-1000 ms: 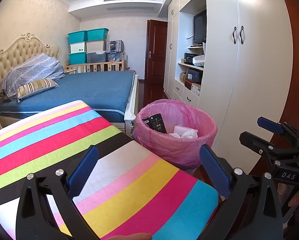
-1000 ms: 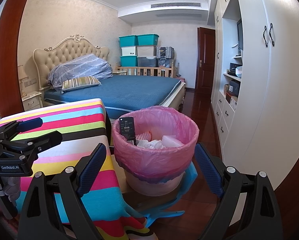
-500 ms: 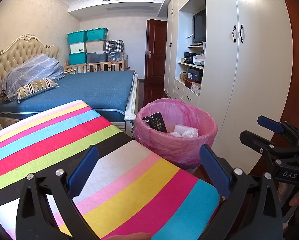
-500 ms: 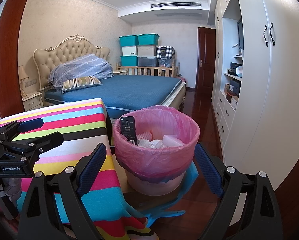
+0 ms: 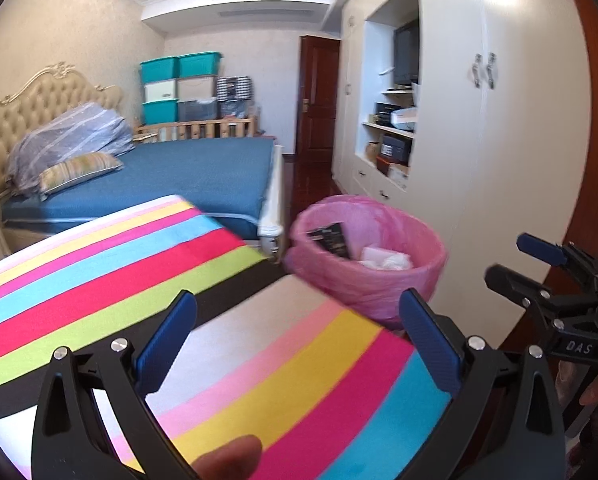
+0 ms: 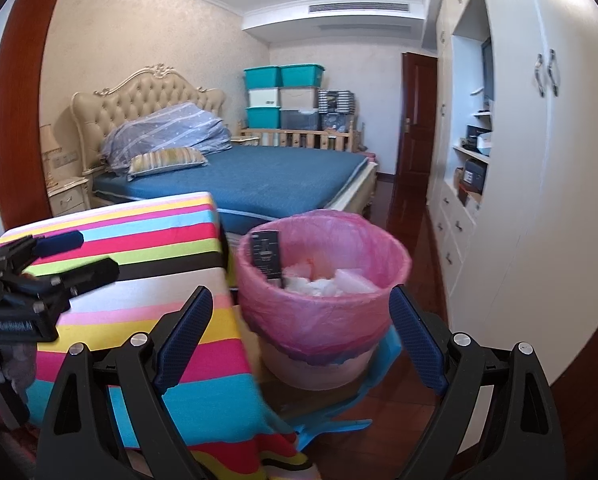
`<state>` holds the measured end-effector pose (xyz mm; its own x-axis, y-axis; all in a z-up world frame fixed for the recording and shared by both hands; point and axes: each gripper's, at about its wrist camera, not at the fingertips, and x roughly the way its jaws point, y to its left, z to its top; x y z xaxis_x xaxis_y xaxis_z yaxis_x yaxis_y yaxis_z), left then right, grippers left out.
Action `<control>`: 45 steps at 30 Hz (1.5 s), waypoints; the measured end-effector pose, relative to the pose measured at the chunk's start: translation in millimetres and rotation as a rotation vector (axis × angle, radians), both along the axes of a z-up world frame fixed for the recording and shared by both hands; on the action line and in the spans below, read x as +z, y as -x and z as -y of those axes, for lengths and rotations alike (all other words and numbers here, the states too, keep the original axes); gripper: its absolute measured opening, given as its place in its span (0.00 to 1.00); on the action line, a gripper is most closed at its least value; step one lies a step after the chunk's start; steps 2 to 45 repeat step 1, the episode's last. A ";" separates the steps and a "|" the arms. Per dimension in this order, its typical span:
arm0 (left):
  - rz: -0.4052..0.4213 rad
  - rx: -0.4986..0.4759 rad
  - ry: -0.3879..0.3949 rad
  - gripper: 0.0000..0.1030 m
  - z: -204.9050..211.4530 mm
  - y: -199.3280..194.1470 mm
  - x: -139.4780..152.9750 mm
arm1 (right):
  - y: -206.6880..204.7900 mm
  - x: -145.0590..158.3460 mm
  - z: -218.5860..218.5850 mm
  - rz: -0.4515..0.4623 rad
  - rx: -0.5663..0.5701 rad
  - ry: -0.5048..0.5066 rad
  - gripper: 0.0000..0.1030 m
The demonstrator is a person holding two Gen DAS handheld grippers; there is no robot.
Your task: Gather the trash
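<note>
A bedroom, striped table point(image 5: 99, 280) under our left gripper point(image 5: 295, 340): both grippers, right point(image 6: 299, 336) included, gape empty; the bin point(image 6: 323, 320), ahead between the right jaws, holds trash. Collection looks done; next, withdraw.

Trash bin point(image 6: 323, 356): round, pale-walled, upright on the floor just beside the corner of the striped-cloth table; lined with a translucent pink bag point(image 6: 319, 312) whose edge is folded down over the rim and gathered around the upper wall

Contents, visible from above:
- black flat packet point(image 6: 266, 254) with small pale print, standing on end, leaning against the inner side nearest the table, its top level with the rim
- crumpled white paper or plastic scraps point(image 6: 327, 282), heaped low toward the middle and far side
</note>
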<state>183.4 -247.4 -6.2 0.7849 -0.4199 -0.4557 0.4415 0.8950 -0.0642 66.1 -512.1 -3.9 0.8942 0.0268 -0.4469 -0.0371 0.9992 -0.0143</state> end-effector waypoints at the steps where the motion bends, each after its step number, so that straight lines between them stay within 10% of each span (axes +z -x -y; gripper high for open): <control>1: -0.017 0.022 0.004 0.95 -17.9 -2.3 1.1 | -2.8 -0.5 -15.5 -0.016 0.038 -0.001 0.82; 45: -0.017 0.022 0.004 0.95 -17.9 -2.3 1.1 | -2.8 -0.5 -15.5 -0.016 0.038 -0.001 0.82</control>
